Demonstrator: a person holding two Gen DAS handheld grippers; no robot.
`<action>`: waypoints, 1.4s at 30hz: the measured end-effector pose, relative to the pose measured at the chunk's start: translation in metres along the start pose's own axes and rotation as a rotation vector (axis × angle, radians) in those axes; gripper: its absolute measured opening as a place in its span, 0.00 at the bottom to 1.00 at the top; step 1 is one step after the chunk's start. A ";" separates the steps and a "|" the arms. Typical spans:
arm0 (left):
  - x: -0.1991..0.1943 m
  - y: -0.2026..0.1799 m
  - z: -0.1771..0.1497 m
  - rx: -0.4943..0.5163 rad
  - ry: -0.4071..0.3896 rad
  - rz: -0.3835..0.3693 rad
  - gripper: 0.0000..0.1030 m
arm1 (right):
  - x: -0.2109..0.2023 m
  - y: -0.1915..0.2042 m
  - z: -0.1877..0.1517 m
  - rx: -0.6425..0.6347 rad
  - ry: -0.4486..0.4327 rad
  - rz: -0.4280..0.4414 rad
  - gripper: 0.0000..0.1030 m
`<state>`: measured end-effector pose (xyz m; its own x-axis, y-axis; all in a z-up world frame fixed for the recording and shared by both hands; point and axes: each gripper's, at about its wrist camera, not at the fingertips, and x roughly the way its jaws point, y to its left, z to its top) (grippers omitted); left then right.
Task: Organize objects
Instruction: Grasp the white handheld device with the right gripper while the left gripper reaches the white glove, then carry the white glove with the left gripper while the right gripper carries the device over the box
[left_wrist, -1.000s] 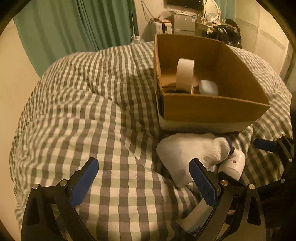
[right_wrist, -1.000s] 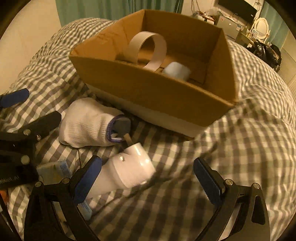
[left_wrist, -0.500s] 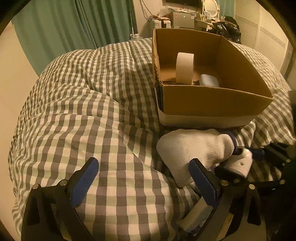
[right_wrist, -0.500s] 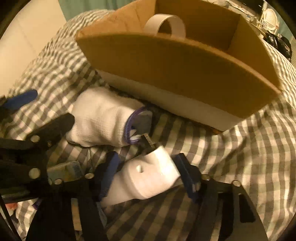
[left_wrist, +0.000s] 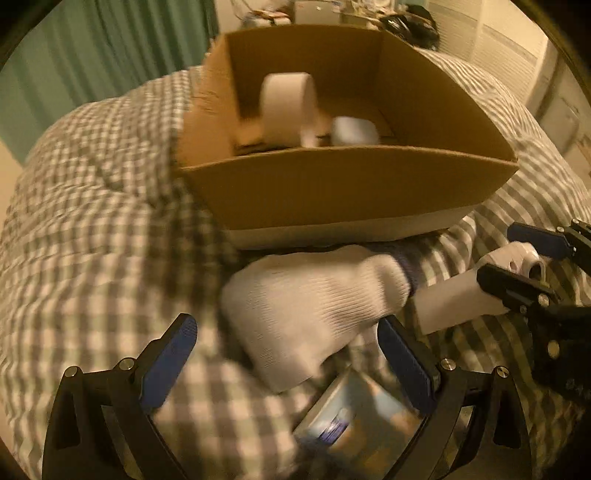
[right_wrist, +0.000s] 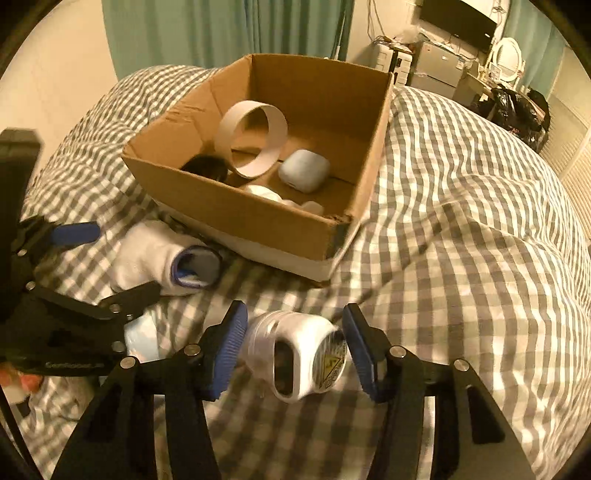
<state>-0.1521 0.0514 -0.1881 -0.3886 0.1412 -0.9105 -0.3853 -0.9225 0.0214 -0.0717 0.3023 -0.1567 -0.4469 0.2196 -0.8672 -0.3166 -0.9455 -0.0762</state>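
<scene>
We have the white plastic device (right_wrist: 295, 354) pinched between the right gripper's (right_wrist: 293, 350) fingers at the lower centre of the frame, seemingly lifted off the bed (right_wrist: 461, 236). We should carry it level over the cardboard box's (right_wrist: 258, 218) near wall before letting go. The left gripper's (left_wrist: 288, 363) fingers stay spread around the blurred white sock (left_wrist: 314, 291).

Right gripper (right_wrist: 293, 354) clamped on a load, left gripper (left_wrist: 288, 365) spread wide

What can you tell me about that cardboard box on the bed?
The cardboard box is brown, open-topped and shallow, with a pale strip along its base and a frayed near corner. It sits on the checked blanket. Inside lie a tape roll on edge, a pale rounded case, something black and some white things. A white sock lies against its front.
</scene>
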 end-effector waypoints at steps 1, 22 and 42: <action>0.006 -0.002 0.002 0.004 0.009 -0.006 0.98 | 0.002 -0.001 -0.001 0.004 0.003 0.005 0.52; -0.014 0.018 -0.016 -0.097 -0.092 -0.023 0.71 | 0.028 0.017 -0.017 -0.039 0.055 0.021 0.69; -0.064 0.018 -0.032 -0.130 -0.168 0.012 0.71 | -0.036 0.027 -0.019 -0.070 -0.127 -0.030 0.54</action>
<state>-0.1075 0.0142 -0.1428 -0.5308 0.1776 -0.8287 -0.2726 -0.9616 -0.0315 -0.0484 0.2647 -0.1367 -0.5418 0.2729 -0.7950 -0.2743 -0.9515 -0.1397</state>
